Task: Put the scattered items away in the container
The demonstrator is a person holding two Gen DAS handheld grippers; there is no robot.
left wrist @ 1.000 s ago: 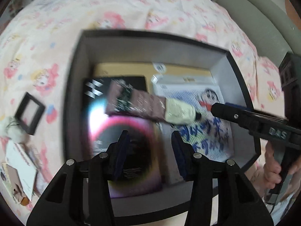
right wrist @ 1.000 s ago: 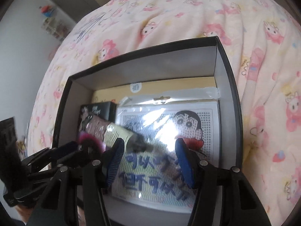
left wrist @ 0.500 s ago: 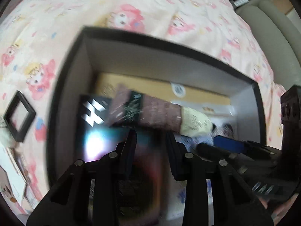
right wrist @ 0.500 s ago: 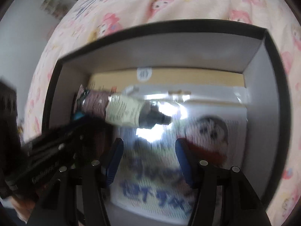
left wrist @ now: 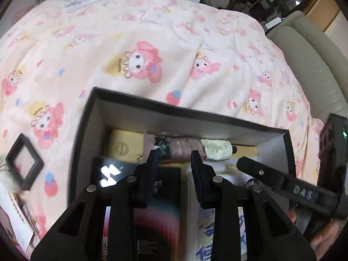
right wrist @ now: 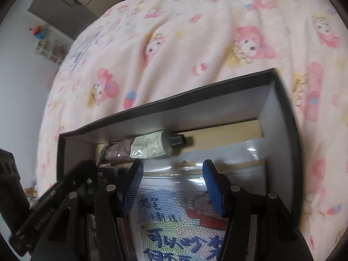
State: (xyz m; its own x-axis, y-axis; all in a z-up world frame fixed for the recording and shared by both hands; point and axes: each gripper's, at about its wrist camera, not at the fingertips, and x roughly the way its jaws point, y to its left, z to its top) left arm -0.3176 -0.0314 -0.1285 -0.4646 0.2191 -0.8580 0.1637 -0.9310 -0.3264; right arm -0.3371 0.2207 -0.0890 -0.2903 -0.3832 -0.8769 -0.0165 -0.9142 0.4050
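Landmark: box (left wrist: 202, 121), black outside, grey inside, open-topped, resting on a pink cartoon-print blanket (left wrist: 152, 43).

Inside the box:
- Tube (left wrist: 195, 149), brownish-pink body with a pale green end and a dark cap, lying on its side along the far wall of the box. In the right wrist view the same tube (right wrist: 150, 146) lies against that wall with its cap pointing right.
- Tan flat packet (left wrist: 124, 145), under the tube, at the far left corner of the box floor.
- Black booklet (left wrist: 113, 170) with a white zigzag mark, near the left wall of the box; a dark card with a rainbow ring sits just on the near side of it.
- Plastic-sleeved cartoon sheet (right wrist: 195, 206) with blue writing, filling the right half of the box floor.

Outside the box:
- Small black square frame (left wrist: 24, 167), on the blanket left of the box.
- White papers (left wrist: 15, 221), left of the box at the near edge, partly cut off.

Tools:
- Left gripper (left wrist: 174, 165), above the box interior on the near side of the tube; jaws narrowly parted and empty, pads touching nothing.
- Right gripper (right wrist: 171, 184), above the cartoon sheet; jaws parted wide, nothing between them. In the left wrist view it reaches in from the right.
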